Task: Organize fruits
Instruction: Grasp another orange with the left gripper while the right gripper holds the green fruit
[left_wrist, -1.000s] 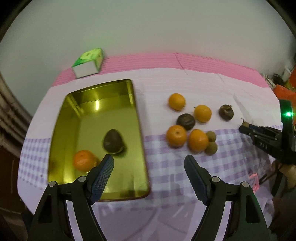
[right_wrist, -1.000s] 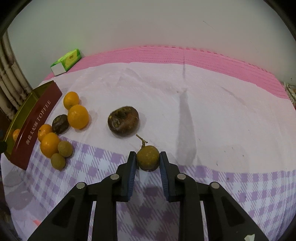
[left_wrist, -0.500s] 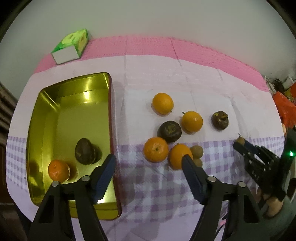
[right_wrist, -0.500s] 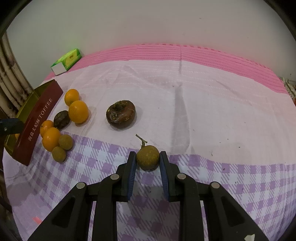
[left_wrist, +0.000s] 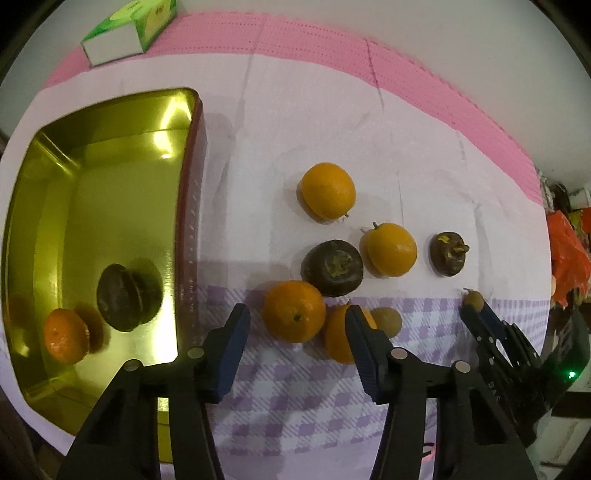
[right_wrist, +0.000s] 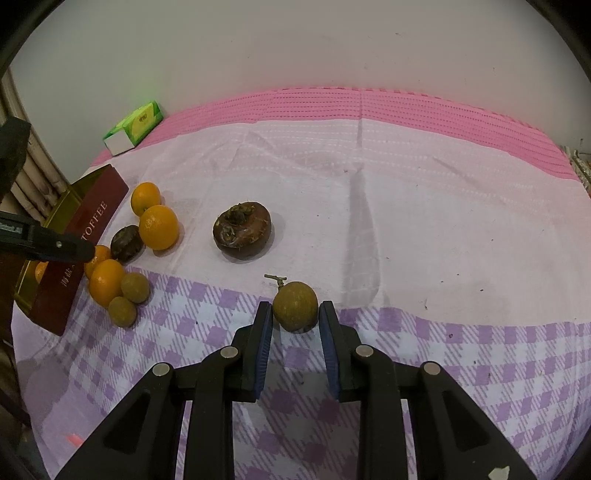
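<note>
My right gripper (right_wrist: 295, 314) is shut on a small brown longan (right_wrist: 294, 305) just above the checked cloth; it also shows at the right of the left wrist view (left_wrist: 473, 300). My left gripper (left_wrist: 297, 325) is open, its fingers on either side of an orange (left_wrist: 293, 311) in the fruit cluster. A second orange (left_wrist: 341, 341) sits behind the right finger. A dark mangosteen (left_wrist: 331, 267) and two more oranges (left_wrist: 328, 192) lie beyond. A gold tin tray (left_wrist: 55, 177) on the left holds an orange (left_wrist: 64, 340) and a mangosteen (left_wrist: 118, 297).
A lone mangosteen (right_wrist: 242, 230) lies on the cloth ahead of my right gripper. Two loose longans (right_wrist: 135, 287) sit beside the cluster. A green tissue box (left_wrist: 129, 31) stands at the table's far left. Clutter (left_wrist: 569, 258) lies past the table's right edge.
My left gripper has moved right from over the tray and down to the fruit cluster, now straddling an orange. My right gripper still holds the longan and has hardly moved.
</note>
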